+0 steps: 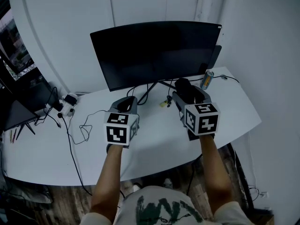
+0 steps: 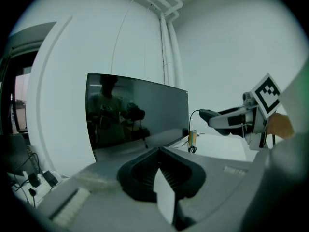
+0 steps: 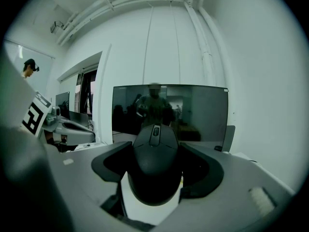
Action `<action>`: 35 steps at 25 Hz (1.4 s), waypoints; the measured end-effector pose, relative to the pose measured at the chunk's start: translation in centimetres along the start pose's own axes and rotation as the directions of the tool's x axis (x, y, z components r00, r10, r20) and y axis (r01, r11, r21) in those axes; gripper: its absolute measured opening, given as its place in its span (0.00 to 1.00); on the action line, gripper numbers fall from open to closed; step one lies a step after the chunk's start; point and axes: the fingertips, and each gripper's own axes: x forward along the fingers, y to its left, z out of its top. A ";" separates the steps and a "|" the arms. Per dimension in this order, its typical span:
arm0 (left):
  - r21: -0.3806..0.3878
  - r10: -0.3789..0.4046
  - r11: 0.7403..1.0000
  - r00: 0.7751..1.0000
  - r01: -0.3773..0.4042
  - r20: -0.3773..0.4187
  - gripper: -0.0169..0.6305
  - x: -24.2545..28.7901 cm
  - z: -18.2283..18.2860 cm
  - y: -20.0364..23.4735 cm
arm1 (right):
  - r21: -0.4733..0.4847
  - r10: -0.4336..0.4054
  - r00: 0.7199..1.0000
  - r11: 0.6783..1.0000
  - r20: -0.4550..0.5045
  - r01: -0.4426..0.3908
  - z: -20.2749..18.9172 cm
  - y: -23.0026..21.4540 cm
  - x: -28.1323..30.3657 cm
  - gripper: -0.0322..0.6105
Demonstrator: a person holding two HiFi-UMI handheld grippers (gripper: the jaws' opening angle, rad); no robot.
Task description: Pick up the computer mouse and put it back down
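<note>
The computer mouse [image 3: 155, 163] is clamped between the jaws of the right gripper [image 3: 157, 170], held up off the desk [image 1: 154, 149] in front of the monitor [image 1: 154, 53]. Its long axis runs along the jaws, with the scroll-wheel end pointing toward the monitor and the rounded rear hump facing back toward the gripper's camera. It is matte black plastic, smooth and domed, narrowing a little toward the wheel. The right gripper's jaws stand wide apart, pressed on the mouse's two flanks; their inner pads are dark and cupped, set in a grey shell. To the left of it, also in front of the monitor, the left gripper [image 2: 159, 170] has its jaws closed together with nothing between them, ribbed dark pads meeting edge to edge. The monitor is a broad, dark, glossy panel, slightly curved. Off its right end a slim can [image 1: 206, 79] stands upright on the white, smooth desk, and off its left end thin black cables [image 1: 86, 125] loop across the desktop.
</note>
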 end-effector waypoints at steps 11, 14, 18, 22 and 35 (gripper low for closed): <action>0.000 -0.018 1.000 1.000 0.018 -0.006 0.03 0.3 -0.4 -1.1 | -0.003 -0.015 0.999 1.000 -0.039 0.015 -1.9 -1.5 0.4 0.53; -0.012 -0.025 1.000 1.000 0.025 -0.016 0.03 0.6 -0.9 -1.4 | 0.007 -0.025 0.998 1.000 -0.066 0.025 -3.3 -2.2 0.5 0.53; -0.014 -0.051 0.999 0.998 0.050 -0.035 0.03 1.5 -1.8 -3.0 | 0.029 -0.032 0.995 0.999 -0.096 0.035 -5.2 -3.3 0.4 0.53; -0.007 -0.086 0.996 0.995 0.086 -0.051 0.03 2.6 -2.5 -5.0 | 0.041 -0.043 0.991 0.998 -0.128 0.049 -7.1 -4.4 0.2 0.53; -0.002 -0.177 0.984 0.974 0.178 -0.139 0.03 6.5 -6.1 -11.0 | 0.128 -0.022 0.962 0.990 -0.274 0.059 -16.3 -7.1 0.6 0.53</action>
